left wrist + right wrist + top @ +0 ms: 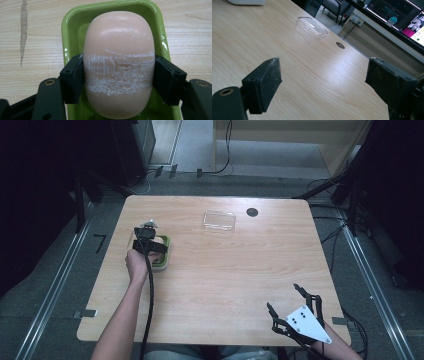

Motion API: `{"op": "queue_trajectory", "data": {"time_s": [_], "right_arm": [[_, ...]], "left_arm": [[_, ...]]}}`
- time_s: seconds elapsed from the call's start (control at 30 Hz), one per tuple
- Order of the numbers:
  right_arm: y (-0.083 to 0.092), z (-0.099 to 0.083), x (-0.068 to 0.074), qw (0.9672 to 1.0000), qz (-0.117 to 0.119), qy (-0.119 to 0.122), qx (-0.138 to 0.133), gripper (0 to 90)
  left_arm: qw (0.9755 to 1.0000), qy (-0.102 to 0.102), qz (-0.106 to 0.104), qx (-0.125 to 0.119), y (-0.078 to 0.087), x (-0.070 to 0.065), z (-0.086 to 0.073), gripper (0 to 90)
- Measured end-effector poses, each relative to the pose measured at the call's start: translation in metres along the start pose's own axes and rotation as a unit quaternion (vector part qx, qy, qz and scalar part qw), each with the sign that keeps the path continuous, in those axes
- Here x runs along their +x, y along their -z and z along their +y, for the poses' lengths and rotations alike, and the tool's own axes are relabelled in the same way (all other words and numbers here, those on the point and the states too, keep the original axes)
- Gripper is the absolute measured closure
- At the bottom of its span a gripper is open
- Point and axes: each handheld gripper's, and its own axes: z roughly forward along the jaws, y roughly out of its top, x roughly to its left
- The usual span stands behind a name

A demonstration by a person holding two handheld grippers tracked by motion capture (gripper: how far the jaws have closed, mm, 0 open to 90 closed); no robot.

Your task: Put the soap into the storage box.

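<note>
The left gripper (117, 75) has its 2 black jaws pressed against the sides of a pale pink oval bar of soap (118, 62), gripping it across its scuffed white middle. Under and around the soap lies a lime-green rectangular plastic dish (72, 27) on the light wooden desk (30, 82). The right gripper (323, 80) holds its jaws wide with nothing between them; beyond them lie a clear plastic lid (311, 27) and a dark round hole (340, 45).

Open table (225, 285) surface is left between both grippers. The far edge is obstructed by a clear lid (218, 220); the soap dish (165, 254) occupies the left.
</note>
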Motion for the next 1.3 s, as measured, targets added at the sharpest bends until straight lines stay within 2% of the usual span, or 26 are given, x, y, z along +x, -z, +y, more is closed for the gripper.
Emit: {"op": "queue_trajectory", "data": {"time_s": [0.3, 0.63, 0.87, 1.17, 1.3], "right_arm": [[0.001, -0.001, 0.0, 1.0, -0.001, 0.0, 0.0, 13.1], [0.001, 0.0, 0.0, 1.0, -0.001, 0.0, 0.001, 13.1], [0.002, -0.001, -0.001, 1.0, -0.003, 0.0, 0.001, 13.1], [0.003, -0.002, -0.002, 1.0, -0.005, -0.002, 0.001, 13.1], [0.003, -0.003, -0.002, 1.0, -0.004, -0.002, 0.001, 13.1]], "left_arm": [[1.0, 0.001, 0.001, -0.005, 0.0, 0.0, 0.0, 32.9], [1.0, 0.001, -0.003, 0.004, 0.001, 0.001, 0.0, 31.7], [1.0, 0.0, 0.004, 0.005, 0.005, -0.001, 0.002, 29.3], [0.9999, -0.009, -0.007, 0.006, 0.018, -0.002, 0.004, 18.2], [0.9991, -0.028, -0.024, 0.021, 0.027, -0.006, 0.002, 13.7]]}}
